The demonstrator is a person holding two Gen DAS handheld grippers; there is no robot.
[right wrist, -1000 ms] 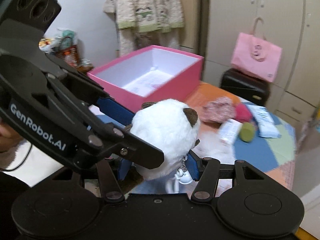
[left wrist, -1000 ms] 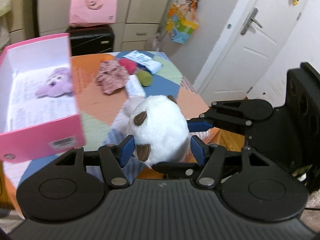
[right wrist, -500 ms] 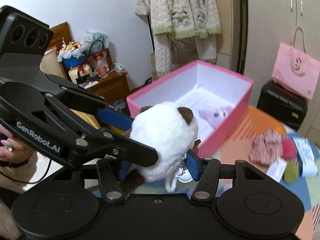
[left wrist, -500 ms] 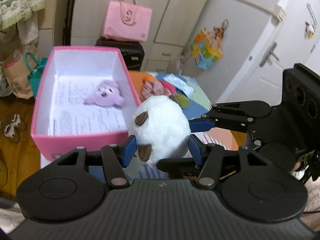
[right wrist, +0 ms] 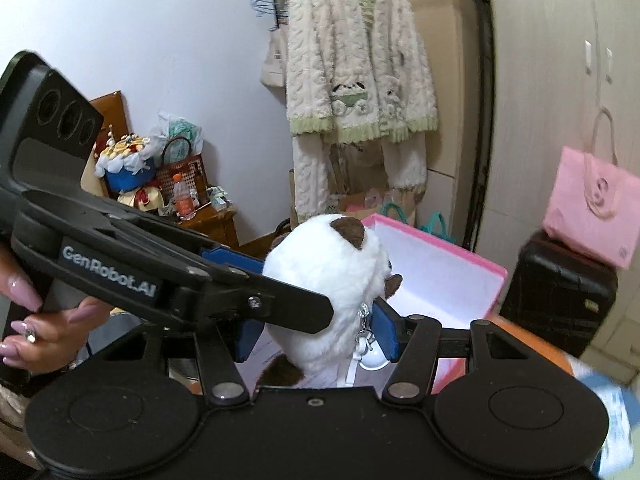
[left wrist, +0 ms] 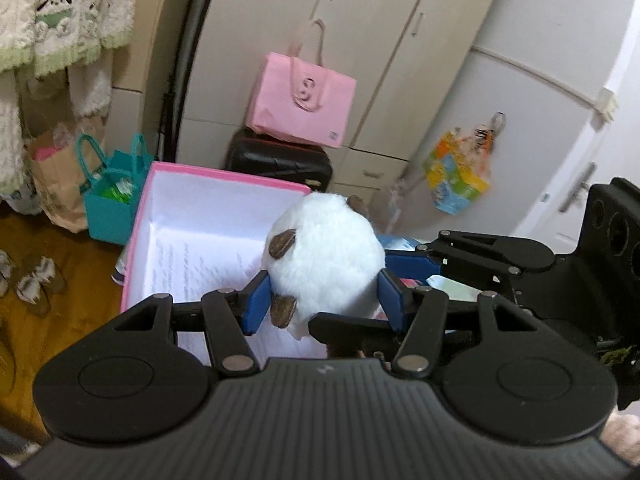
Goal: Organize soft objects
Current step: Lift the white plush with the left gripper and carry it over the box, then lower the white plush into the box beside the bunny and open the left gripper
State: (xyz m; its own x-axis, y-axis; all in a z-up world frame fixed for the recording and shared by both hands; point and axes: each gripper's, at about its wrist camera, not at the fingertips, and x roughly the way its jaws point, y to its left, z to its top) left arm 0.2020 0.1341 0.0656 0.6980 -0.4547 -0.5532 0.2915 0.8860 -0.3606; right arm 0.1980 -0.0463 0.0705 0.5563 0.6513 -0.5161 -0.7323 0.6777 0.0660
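Left gripper point(left wrist: 323, 300) and right gripper point(right wrist: 316, 330) both clamped on white plush point(left wrist: 324, 256); I hold over pink box point(left wrist: 168, 216), lower inside, release both together.

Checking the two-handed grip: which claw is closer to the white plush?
Neither; both touch the white plush. The left claw squeezes its lower sides, the right claw clamps it crosswise, above the pink box.

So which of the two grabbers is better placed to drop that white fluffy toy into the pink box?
Neither clearly: left gripper and right gripper both clamp the white plush toy, held over the pink box.
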